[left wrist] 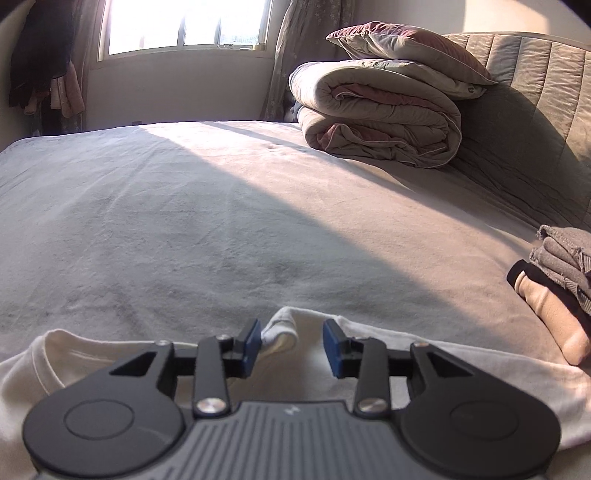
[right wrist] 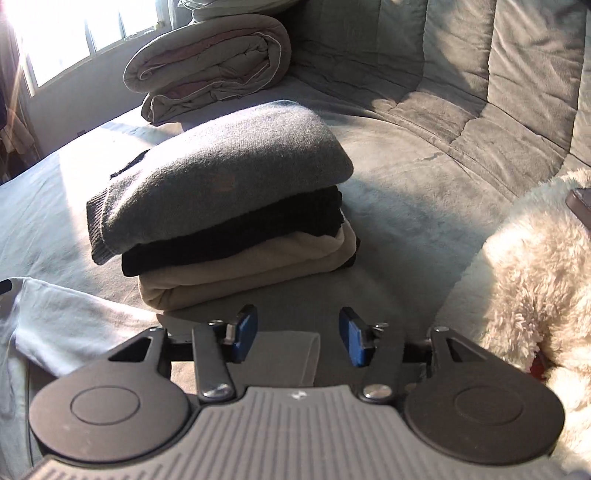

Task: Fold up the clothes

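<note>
The jaws of the left gripper [left wrist: 291, 347] stood apart over a white T-shirt [left wrist: 461, 363] spread on the near edge of the bed, and a raised fold of that shirt [left wrist: 280, 328] lay between the blue pads, touching the left one but not pinched by the pair. The jaws of the right gripper [right wrist: 298, 338] were likewise spread, with nothing clamped; beneath them showed a flat strip of pale cloth [right wrist: 284, 354], and the same white shirt [right wrist: 74, 325] lay crumpled to the left of that gripper. To the right of it bulged a fluffy cream fleece [right wrist: 532, 288], with a small dark object [right wrist: 580, 206] resting on top whose nature could not be told. Just beyond the right gripper sat a stack of folded clothes [right wrist: 229, 221]: a grey knit on top, a black garment under it, a beige one at the bottom. The grey bed sheet [left wrist: 221, 206] stretched away, half in sun, half in shade. Farther back rested a rolled quilt [left wrist: 380, 118] with a pillow [left wrist: 410, 48] on it, against the padded headboard [left wrist: 535, 74]. Farthest off were the bright window [left wrist: 184, 26], a curtain [left wrist: 295, 55] and dark clothes hanging [left wrist: 40, 51] at the left.
</note>
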A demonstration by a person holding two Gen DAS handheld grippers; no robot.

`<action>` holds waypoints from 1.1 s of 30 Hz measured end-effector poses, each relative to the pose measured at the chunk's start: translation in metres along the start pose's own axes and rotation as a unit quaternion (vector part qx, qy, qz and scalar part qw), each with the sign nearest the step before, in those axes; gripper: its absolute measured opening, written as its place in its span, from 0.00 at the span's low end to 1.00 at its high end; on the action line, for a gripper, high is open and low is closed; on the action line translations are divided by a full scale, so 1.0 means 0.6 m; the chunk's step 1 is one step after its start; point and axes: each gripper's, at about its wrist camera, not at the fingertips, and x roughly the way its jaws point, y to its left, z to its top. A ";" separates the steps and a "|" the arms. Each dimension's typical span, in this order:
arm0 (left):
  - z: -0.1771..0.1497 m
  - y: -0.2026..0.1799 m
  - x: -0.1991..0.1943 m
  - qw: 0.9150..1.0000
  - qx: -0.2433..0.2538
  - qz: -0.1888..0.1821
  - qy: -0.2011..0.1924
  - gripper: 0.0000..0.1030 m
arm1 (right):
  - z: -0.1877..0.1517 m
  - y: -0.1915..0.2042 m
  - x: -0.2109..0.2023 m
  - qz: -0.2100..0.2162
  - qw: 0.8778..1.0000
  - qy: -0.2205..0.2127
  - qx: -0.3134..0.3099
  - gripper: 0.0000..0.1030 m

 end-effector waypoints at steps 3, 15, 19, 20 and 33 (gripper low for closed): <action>-0.019 -0.010 -0.014 0.999 -0.007 -0.036 0.017 0.33 | -0.024 0.010 0.014 0.009 0.999 0.028 0.015 0.52; -0.076 -0.094 -0.016 0.992 0.046 -0.112 0.038 0.22 | -0.029 0.054 0.023 -0.045 0.995 -0.039 -0.083 0.05; -0.084 -0.116 -0.015 0.992 0.082 -0.090 0.029 0.22 | -0.038 0.045 0.056 -0.048 0.996 -0.006 -0.080 0.06; -0.083 -0.117 -0.018 0.992 0.082 -0.087 0.031 0.22 | -0.039 0.044 0.057 -0.049 0.996 -0.007 -0.078 0.04; -0.087 -0.075 -0.142 0.994 0.026 -0.096 0.042 0.34 | -0.031 0.104 -0.002 -0.003 0.998 -0.040 -0.045 0.43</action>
